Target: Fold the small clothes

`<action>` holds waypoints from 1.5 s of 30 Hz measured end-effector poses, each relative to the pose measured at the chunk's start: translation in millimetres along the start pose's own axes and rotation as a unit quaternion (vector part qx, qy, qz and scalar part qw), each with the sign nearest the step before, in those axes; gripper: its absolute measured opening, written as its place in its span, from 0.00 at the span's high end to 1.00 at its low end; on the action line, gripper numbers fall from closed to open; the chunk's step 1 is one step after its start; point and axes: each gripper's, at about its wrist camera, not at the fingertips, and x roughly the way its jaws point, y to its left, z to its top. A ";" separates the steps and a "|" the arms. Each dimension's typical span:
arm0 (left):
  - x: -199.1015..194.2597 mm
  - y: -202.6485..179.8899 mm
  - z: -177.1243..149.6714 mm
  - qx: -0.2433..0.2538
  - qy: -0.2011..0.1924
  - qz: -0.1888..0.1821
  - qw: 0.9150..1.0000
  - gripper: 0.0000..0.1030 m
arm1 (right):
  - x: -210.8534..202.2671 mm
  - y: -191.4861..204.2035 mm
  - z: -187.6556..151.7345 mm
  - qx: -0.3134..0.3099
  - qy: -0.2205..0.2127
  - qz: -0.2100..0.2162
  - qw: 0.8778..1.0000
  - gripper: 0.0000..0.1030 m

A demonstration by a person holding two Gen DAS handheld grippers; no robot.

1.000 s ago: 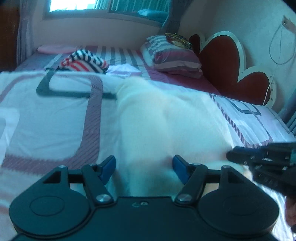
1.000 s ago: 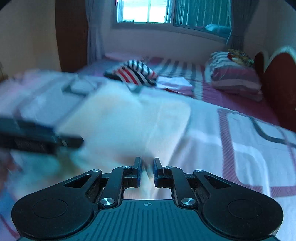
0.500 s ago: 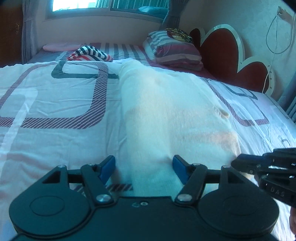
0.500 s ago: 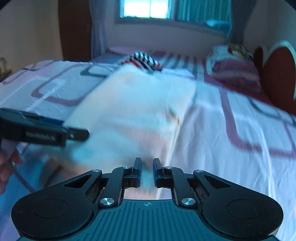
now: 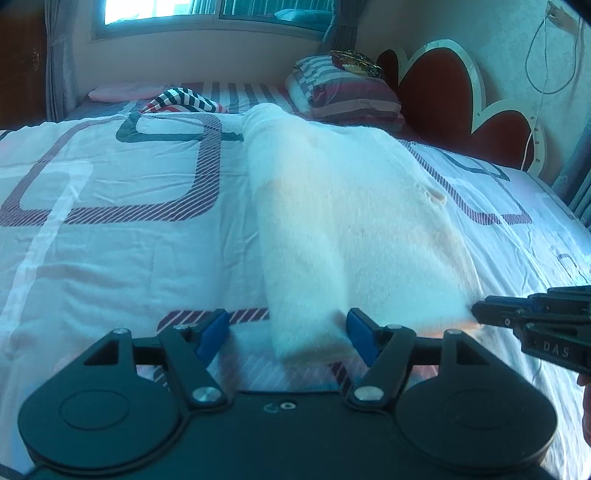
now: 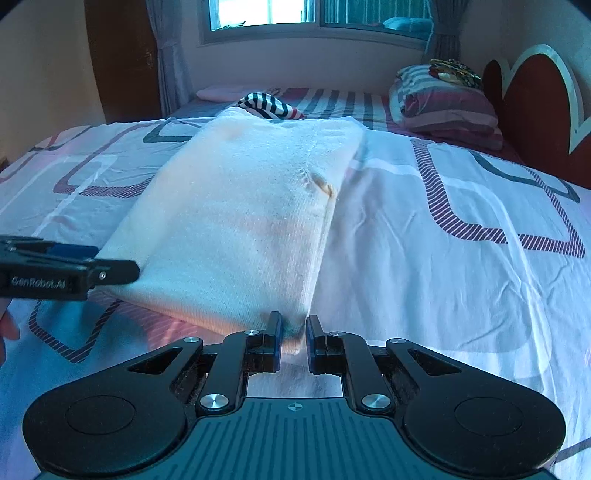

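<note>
A white knitted garment (image 5: 351, 221) lies folded lengthwise on the patterned bedsheet (image 5: 110, 240), also in the right wrist view (image 6: 240, 221). My left gripper (image 5: 288, 332) is open, its blue pads either side of the garment's near left corner. My right gripper (image 6: 293, 339) has its jaws nearly closed on the garment's near right corner. Each gripper shows in the other's view: the right one (image 5: 535, 325) at the garment's right edge, the left one (image 6: 66, 273) at its left edge.
A striped red, white and dark garment (image 5: 181, 101) lies further back on the bed. Striped pillows (image 5: 343, 92) rest against a red heart-shaped headboard (image 5: 461, 110). A window (image 6: 314, 14) and curtains are behind. A cable (image 5: 543, 55) hangs on the right wall.
Both grippers have lowered toward the bed and the garment has come down flat on the sheet. The left jaws stay open and the right jaws stay narrow.
</note>
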 end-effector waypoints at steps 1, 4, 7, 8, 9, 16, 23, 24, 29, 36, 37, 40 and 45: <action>-1.0 0.7 -1.3 0.000 0.000 0.000 1.000 0.31 | -0.4 0.2 -0.1 0.003 0.000 -0.001 1.000 0.89; -5.7 2.3 -4.5 0.006 0.004 -0.001 1.000 0.28 | -1.1 0.2 -1.2 0.005 0.001 -0.002 1.000 0.89; -17.9 7.0 1.3 0.015 -0.009 -0.009 1.000 0.17 | -8.0 1.4 6.2 0.004 0.014 -0.010 1.000 0.89; -22.7 10.7 4.5 0.016 -0.025 -0.010 1.000 0.16 | -15.9 1.9 9.8 0.005 0.000 -0.018 1.000 0.88; -25.2 15.6 9.4 0.012 -0.038 -0.011 0.999 0.15 | -23.7 1.4 12.6 0.003 -0.020 -0.020 1.000 0.71; 4.5 39.0 56.6 -0.070 -0.027 -0.060 0.995 0.16 | -6.2 -35.6 51.0 0.102 -0.063 0.047 0.992 0.30; 60.6 45.1 78.5 -0.131 0.043 -0.112 0.984 0.20 | 52.5 -87.6 75.8 0.218 -0.014 0.135 0.967 0.40; 65.3 48.0 79.5 -0.144 0.047 -0.124 0.981 0.20 | 58.4 -93.9 77.4 0.229 -0.008 0.149 0.962 0.40; 82.6 62.6 82.5 -0.180 0.050 -0.160 0.969 0.20 | 80.6 -118.8 73.7 0.292 0.014 0.223 0.930 0.40; 100.3 57.1 100.0 -0.177 0.061 -0.171 0.967 0.34 | 95.7 -124.3 84.8 0.320 0.021 0.267 0.908 0.41; 101.5 54.6 101.0 -0.171 0.060 -0.166 0.969 0.36 | 96.0 -124.3 86.2 0.320 0.019 0.264 0.909 0.43; 99.9 39.5 104.7 -0.131 0.057 -0.127 0.982 0.45 | 95.3 -114.5 93.2 0.292 0.017 0.229 0.928 0.56; 90.4 24.5 109.3 -0.092 0.047 -0.105 0.989 0.69 | 82.8 -80.0 104.0 0.215 0.010 0.164 0.963 0.68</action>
